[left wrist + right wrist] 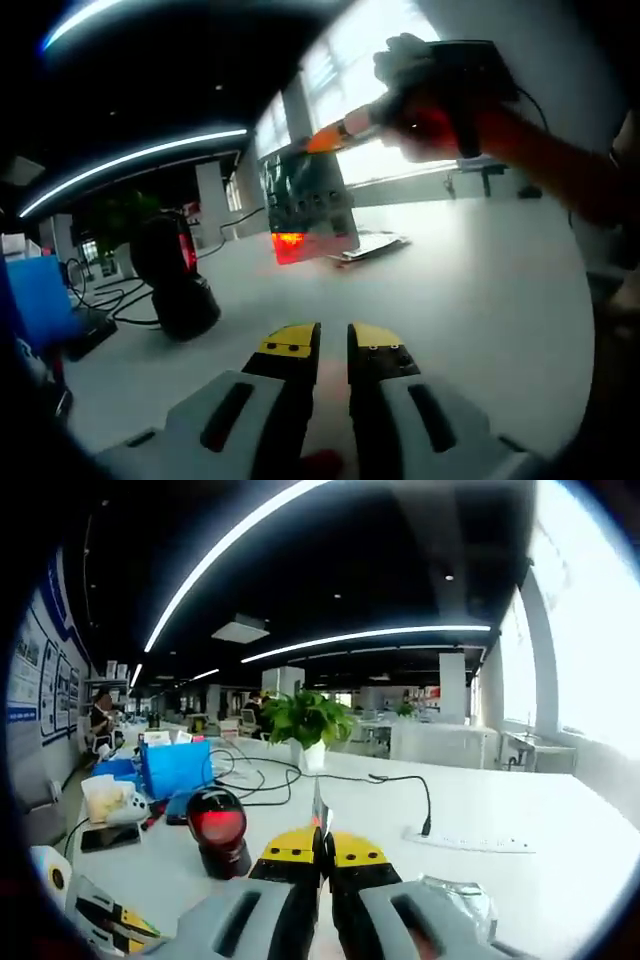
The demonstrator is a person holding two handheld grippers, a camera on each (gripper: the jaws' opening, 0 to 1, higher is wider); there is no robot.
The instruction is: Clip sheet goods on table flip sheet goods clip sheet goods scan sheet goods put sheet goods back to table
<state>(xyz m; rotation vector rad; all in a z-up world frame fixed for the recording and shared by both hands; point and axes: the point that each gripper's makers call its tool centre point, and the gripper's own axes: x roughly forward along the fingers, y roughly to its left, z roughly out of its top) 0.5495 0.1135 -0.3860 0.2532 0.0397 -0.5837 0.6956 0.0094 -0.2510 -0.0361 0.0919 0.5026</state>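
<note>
right gripper (322, 852): yellow-tipped jaws pinched on the thin edge of the sheet pack (319, 815), seen edge-on between the tips
sheet pack: in left gripper view (308, 205) held up in the air above the table (480, 290), red glow on its lower corner, facing the scanner
left gripper (333, 345): jaws nearly together, narrow gap, nothing between them, low over the table
scanner (219, 830): black, red window lit, stands on the table just left of the right gripper tips; in left gripper view (175, 275) left of the sheet pack
blue box (175, 767): behind the scanner
cables (255, 775): behind the scanner, running toward the plant
plant (305, 720): far behind the scanner
power strip (465, 842): on the table right of the scanner
</note>
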